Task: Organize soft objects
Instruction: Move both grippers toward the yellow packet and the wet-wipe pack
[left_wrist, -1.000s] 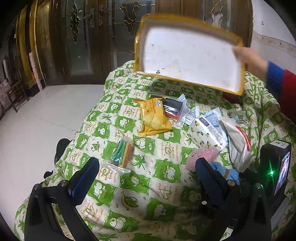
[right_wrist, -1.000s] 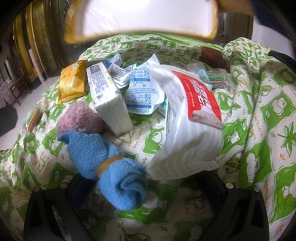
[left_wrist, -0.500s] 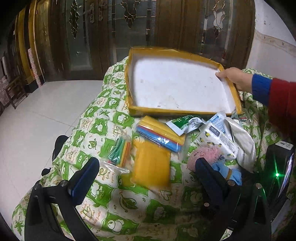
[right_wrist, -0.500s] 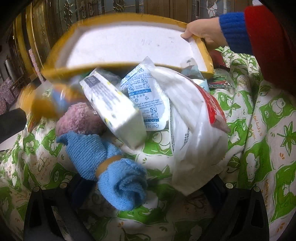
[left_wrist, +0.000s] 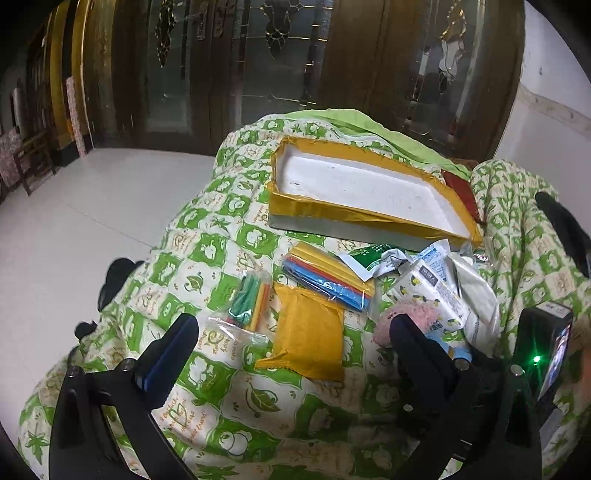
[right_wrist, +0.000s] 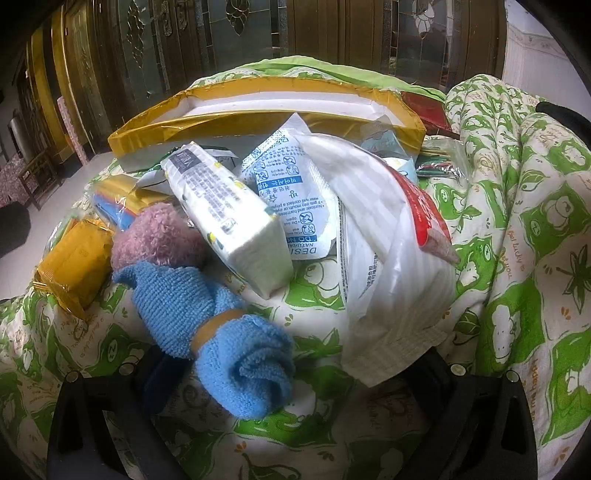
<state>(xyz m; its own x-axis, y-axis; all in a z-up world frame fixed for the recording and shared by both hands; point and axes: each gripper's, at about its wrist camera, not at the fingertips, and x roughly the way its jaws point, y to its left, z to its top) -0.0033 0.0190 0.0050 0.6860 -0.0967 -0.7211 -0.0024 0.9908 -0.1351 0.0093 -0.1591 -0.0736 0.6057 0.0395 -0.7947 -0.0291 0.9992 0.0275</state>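
Left wrist view: left gripper (left_wrist: 293, 332) hovers low over the quilt (left_wrist: 207, 254), jaws spread wide, holding nothing. Nearer than the tray (left_wrist: 317, 212) lie a yellow packet (left_wrist: 308, 338) and pink pompom (left_wrist: 424, 314). Right gripper (right_wrist: 291, 365), also wide apart and empty, straddles the rolled blue cloth (right_wrist: 218, 325); a white bag (right_wrist: 391, 280) crowds beside the cloth.

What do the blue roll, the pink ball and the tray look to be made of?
Blue roll: looped terry or microfibre cloth, matte, banded. Pink ball: fuzzy plush, judging by its nap. Tray: probably white foam, matte, its rim wrapped in shiny yellow tape.
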